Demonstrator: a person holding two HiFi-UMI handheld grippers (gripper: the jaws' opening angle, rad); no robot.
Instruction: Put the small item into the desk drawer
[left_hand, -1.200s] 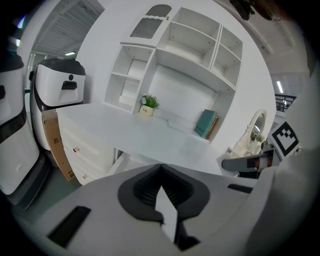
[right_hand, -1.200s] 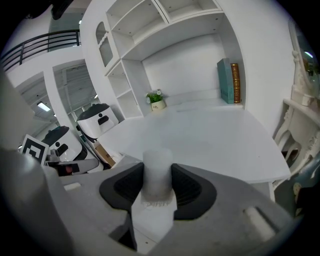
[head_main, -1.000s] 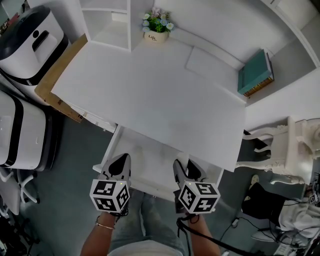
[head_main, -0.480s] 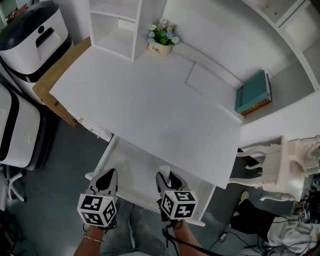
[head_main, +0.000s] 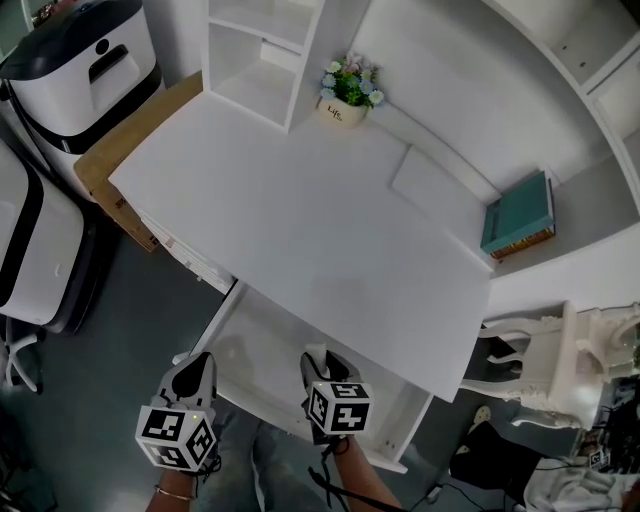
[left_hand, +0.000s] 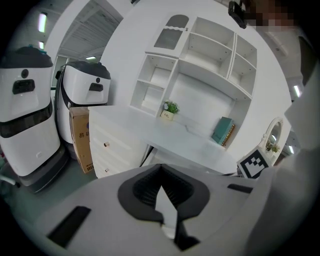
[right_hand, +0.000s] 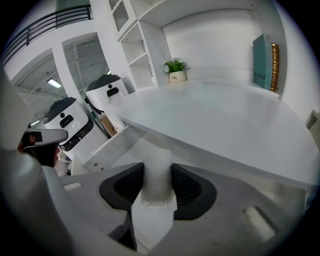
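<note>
Right gripper view: right gripper (right_hand: 157, 170) squeezing small white item (right_hand: 157, 186) above open drawer (head_main: 268, 340); left gripper (left_hand: 161, 172) pinching shut, empty; next: lowering, letting go.

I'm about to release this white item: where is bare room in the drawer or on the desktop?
The drawer floor ahead of the right tongs looks bare wall to wall. The desktop is free too; only its back edge holds the flower pot and teal book.

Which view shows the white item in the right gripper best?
Right gripper view: the white item sits centred, clamped between the jaws. Head view gives at most a sliver at the right gripper; left gripper view doesn't show it.
</note>
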